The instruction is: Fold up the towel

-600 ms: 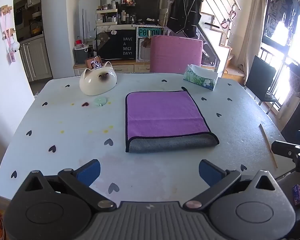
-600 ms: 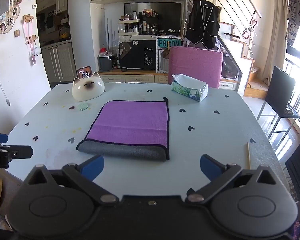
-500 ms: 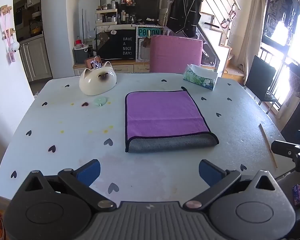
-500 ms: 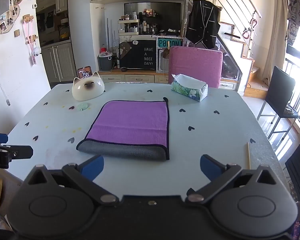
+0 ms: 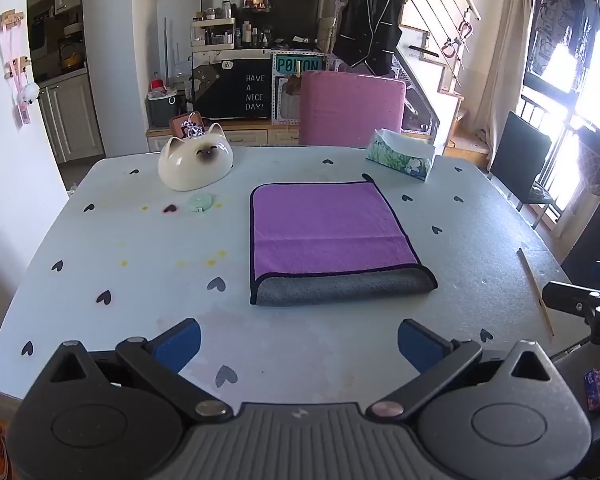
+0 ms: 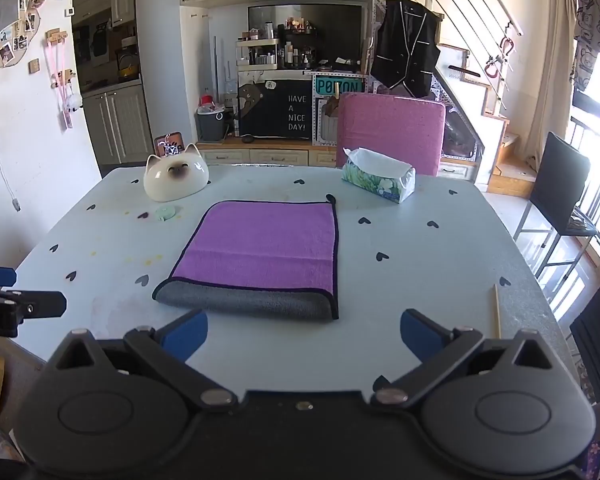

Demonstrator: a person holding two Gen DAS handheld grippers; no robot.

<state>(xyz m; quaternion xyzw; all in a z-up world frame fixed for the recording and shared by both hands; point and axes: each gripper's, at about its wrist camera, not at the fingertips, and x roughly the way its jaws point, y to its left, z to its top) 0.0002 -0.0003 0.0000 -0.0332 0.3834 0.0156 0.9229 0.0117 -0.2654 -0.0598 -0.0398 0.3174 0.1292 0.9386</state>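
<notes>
Already folded purple towel (image 5: 332, 236), grey underside

Towel (image 5: 332, 236) lies mid-desk (image 5: 140, 312), folded edge toward near edge. Cat-shaped dish (image 5: 196, 164) at far-left corner; tissue pack (image 5: 400, 156) at far edge, right. Stick (image 5: 535, 290) along right edge.

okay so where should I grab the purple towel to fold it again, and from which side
Probably by its two near corners, one per gripper, coming in low from the near table edge. The towel lies flat, already folded once, its rounded grey fold facing both open grippers, the left gripper and the right gripper. Pinch both layers there and carry them toward the far edge.
</notes>
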